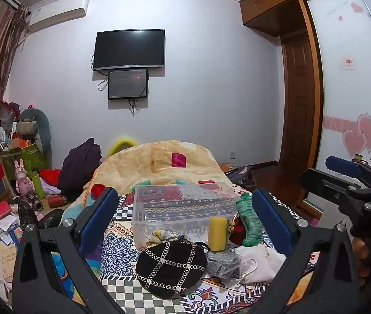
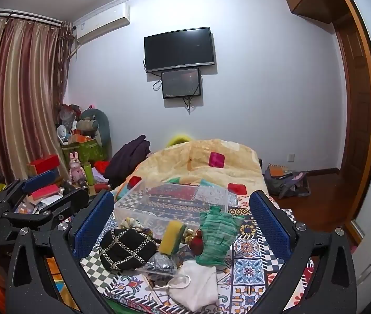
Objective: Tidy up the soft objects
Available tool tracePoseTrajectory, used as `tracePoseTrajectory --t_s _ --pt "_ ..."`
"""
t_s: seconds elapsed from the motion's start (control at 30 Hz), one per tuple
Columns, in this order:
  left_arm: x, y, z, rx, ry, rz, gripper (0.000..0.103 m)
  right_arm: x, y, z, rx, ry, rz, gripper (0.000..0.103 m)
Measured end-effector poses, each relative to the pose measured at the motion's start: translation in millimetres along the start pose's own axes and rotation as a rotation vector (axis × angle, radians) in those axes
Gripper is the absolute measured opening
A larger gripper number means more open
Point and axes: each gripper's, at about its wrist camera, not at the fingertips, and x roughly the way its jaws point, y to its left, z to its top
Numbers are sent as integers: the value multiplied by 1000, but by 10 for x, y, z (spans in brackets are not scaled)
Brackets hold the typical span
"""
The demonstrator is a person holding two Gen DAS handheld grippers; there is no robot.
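Note:
A clear plastic box (image 1: 182,206) (image 2: 175,204) stands on the patterned bedspread (image 1: 122,251) (image 2: 250,269). In front of it lie a black chain-trimmed pouch (image 1: 171,269) (image 2: 126,248), a yellow sponge (image 1: 218,233) (image 2: 171,236), a green pleated cloth (image 1: 249,222) (image 2: 218,235), a white drawstring bag (image 1: 260,263) (image 2: 195,285), a small grey packet (image 1: 223,263) (image 2: 160,261), a red item (image 1: 237,231) (image 2: 198,243) and a folded scarf (image 1: 163,235) (image 2: 133,223). My left gripper (image 1: 184,219) is open and empty above them; it also shows in the right wrist view (image 2: 36,193). My right gripper (image 2: 182,222) is open and empty, and shows in the left wrist view (image 1: 347,178).
A yellow quilt (image 1: 159,162) (image 2: 198,157) is heaped behind the box. Boxes, toys and bottles (image 1: 23,178) (image 2: 78,167) clutter the left side. A bag (image 2: 287,180) lies on the wood floor at right. A wardrobe (image 1: 350,91) stands at right.

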Motion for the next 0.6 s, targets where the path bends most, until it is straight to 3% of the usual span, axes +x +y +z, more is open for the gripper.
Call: tracePoseTrajectory --t_s 0.6 --pt "1 -8 -2 1 1 2 103 -24 6 3 4 -16 7 103"
